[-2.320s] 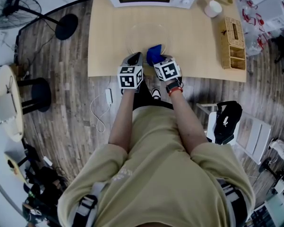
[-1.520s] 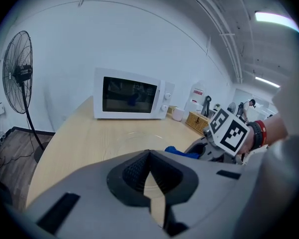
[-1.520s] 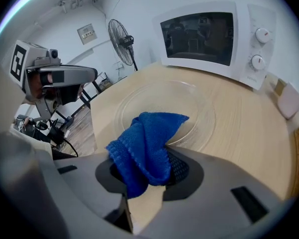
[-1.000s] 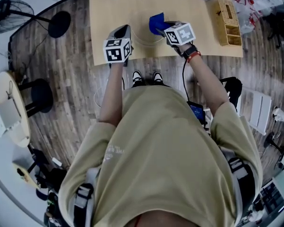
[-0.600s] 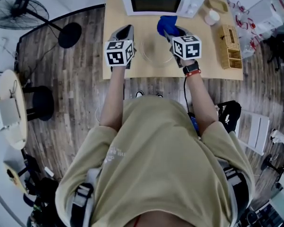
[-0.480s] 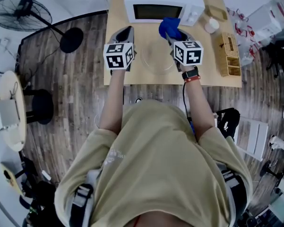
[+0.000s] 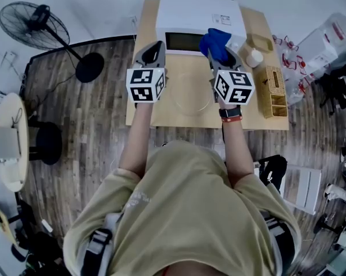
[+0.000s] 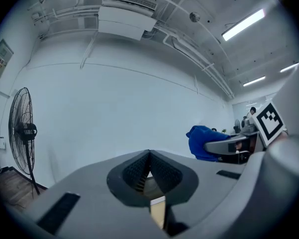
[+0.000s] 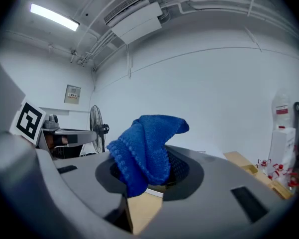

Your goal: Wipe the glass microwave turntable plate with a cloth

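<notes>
Pinching a blue knitted cloth [image 9: 147,151], soft and bunched into a peak: right gripper [image 9: 150,178], jaws closed on the fabric. Pressed tip to tip, nothing between: left gripper [image 8: 149,158], grey with ribbed inner faces. Clear, round, thin glass turntable plate [image 7: 189,96] flat on the pale wooden table [image 7: 161,118], below and between both pairs of jaws, touched by neither. Forearms stretched forward side by side, jaws tilted up toward wall and ceiling.
</notes>
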Action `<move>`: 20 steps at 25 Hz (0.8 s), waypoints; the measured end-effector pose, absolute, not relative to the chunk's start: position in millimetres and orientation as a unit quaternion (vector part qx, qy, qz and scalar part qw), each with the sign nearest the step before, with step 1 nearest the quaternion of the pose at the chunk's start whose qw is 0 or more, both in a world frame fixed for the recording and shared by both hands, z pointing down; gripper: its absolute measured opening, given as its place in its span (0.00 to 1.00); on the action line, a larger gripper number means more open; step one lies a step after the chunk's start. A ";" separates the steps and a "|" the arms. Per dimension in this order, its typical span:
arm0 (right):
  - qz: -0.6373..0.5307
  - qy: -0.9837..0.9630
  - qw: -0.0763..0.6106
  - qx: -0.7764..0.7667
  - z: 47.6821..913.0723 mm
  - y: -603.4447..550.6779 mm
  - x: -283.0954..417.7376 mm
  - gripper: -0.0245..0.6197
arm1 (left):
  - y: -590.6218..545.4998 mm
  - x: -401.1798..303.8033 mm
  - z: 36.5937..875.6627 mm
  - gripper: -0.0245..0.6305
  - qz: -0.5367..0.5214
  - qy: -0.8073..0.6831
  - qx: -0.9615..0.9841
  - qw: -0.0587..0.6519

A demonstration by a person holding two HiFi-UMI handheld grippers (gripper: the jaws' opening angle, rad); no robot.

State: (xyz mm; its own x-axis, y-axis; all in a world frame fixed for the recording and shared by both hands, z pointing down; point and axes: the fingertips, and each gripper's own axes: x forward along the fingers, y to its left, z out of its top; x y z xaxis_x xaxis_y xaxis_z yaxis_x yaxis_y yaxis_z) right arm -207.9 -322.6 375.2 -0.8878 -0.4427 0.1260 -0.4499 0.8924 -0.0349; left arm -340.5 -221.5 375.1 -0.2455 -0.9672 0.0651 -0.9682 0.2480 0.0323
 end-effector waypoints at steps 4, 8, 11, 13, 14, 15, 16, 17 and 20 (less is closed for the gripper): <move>0.052 -0.973 0.055 0.218 370.1 -321.4 -206.7 0.25 | -228.3 -334.4 366.2 0.06 0.008 -0.786 0.617 0.025; 0.055 -0.972 0.053 0.223 372.0 -326.4 -202.9 0.25 | -236.1 -328.5 359.4 0.07 0.006 -0.781 0.624 0.015; 0.073 -0.974 0.034 0.213 372.4 -326.4 -201.4 0.25 | -239.3 -327.3 360.2 0.07 0.007 -0.781 0.624 0.014; 0.079 -0.974 0.026 0.210 371.9 -326.7 -202.2 0.25 | -241.1 -327.8 360.9 0.07 0.011 -0.782 0.624 0.012; 0.079 -0.974 0.025 0.209 372.2 -327.0 -202.9 0.25 | -242.0 -328.3 361.3 0.06 0.013 -0.782 0.624 0.012; 0.080 -0.975 0.025 0.208 372.8 -327.2 -203.9 0.25 | -242.9 -328.9 361.9 0.06 0.013 -0.781 0.624 0.012; 0.080 -0.975 0.026 0.207 373.8 -327.0 -205.1 0.25 | -243.5 -329.7 362.6 0.07 0.014 -0.781 0.624 0.012; 0.079 -0.975 0.029 0.206 375.4 -326.1 -206.3 0.25 | -243.6 -330.5 363.6 0.06 0.015 -0.780 0.625 0.012; 0.079 -0.976 0.041 0.200 381.7 -323.8 -209.9 0.25 | -244.3 -333.2 368.7 0.07 0.022 -0.778 0.627 0.015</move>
